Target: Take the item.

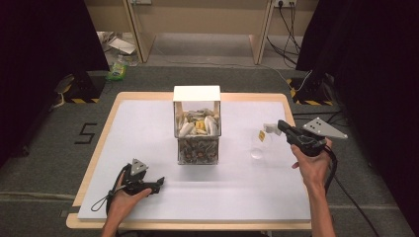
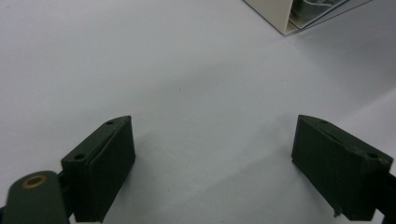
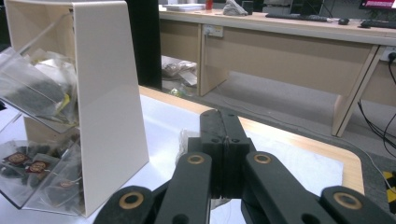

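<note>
A white dispenser box (image 1: 196, 94) with clear front bins stands mid-table, holding several tea bags (image 1: 198, 124); in the right gripper view its side wall (image 3: 109, 93) is at the left. My right gripper (image 1: 280, 126) hovers right of the box, its jaws pressed together (image 3: 223, 122) on a small white tea bag (image 1: 269, 128) with a yellow tag (image 1: 261, 136) dangling. The bag's white edge (image 3: 183, 140) peeks out beside the jaws. Below it stands a clear glass (image 1: 257, 149). My left gripper (image 1: 160, 183) rests on the white mat near the front, open (image 2: 212, 163), with nothing between its jaws.
A white mat (image 1: 148, 133) covers most of the wooden table (image 1: 94, 163). Beyond the far edge are a wooden desk frame (image 1: 197, 19), cables and black stands on grey carpet. The box's corner (image 2: 275, 14) lies ahead of the left gripper.
</note>
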{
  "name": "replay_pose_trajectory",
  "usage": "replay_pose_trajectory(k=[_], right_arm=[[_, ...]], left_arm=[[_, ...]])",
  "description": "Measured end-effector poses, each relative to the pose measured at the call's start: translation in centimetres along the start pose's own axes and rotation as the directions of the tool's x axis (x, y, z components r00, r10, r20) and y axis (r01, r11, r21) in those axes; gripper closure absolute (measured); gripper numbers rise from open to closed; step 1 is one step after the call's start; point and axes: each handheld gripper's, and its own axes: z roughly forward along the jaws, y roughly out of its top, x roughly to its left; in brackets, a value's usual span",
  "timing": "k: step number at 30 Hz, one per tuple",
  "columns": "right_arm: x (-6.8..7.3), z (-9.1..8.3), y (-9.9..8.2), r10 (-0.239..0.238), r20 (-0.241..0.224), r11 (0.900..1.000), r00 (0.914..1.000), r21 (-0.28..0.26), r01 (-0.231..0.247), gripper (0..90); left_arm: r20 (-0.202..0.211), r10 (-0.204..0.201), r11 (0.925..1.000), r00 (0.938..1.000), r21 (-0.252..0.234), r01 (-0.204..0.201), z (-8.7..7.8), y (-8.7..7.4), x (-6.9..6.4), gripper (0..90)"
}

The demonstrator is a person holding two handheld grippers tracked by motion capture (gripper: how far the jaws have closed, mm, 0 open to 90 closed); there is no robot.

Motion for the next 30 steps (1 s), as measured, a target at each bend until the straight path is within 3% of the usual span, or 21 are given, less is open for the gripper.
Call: replay_pose_trajectory(k=[30], right_arm=[[-0.2, 2.4, -3.0, 0.016, 0.019, 0.9956, 0.9997, 0.093, -0.017, 90.0]], left_arm=[[0.001, -0.003, 1.0000, 1.0000, 0.000, 0.003, 0.0, 0.0, 0.0, 12.4]])
